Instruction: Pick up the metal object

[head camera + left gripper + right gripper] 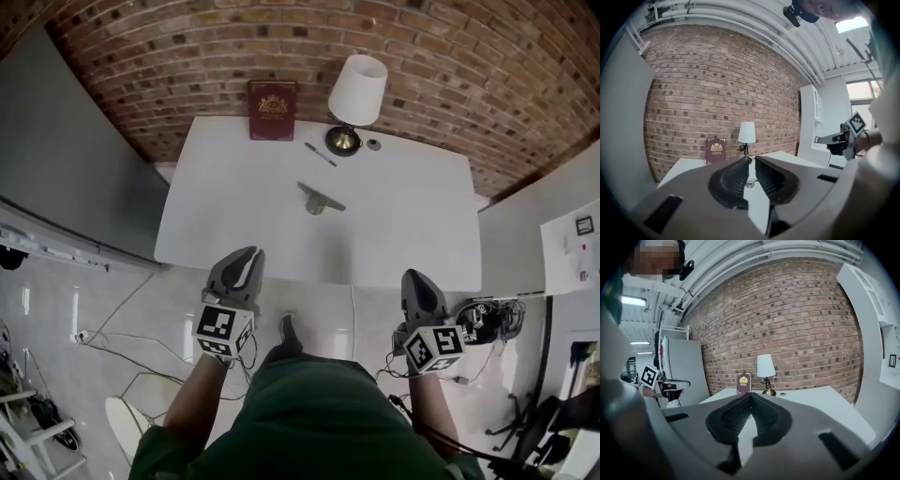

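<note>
The metal object [319, 199], a small grey bracket with a flat bar on top, lies near the middle of the white table [412, 234]. Both grippers hang in front of the table's near edge, well short of it. My left gripper [246, 258] has its jaws a little apart with nothing between them; through that gap [751, 164] a bit of the metal object [749, 183] shows on the tabletop. My right gripper [416, 278] is shut, its tips meeting [750, 395], and it holds nothing.
A dark red book [272, 110] stands against the brick wall at the table's back. A lamp [357, 91] with a white shade, a pen [320, 154] and a small round disc [374, 144] lie behind the metal object. Cables run over the floor.
</note>
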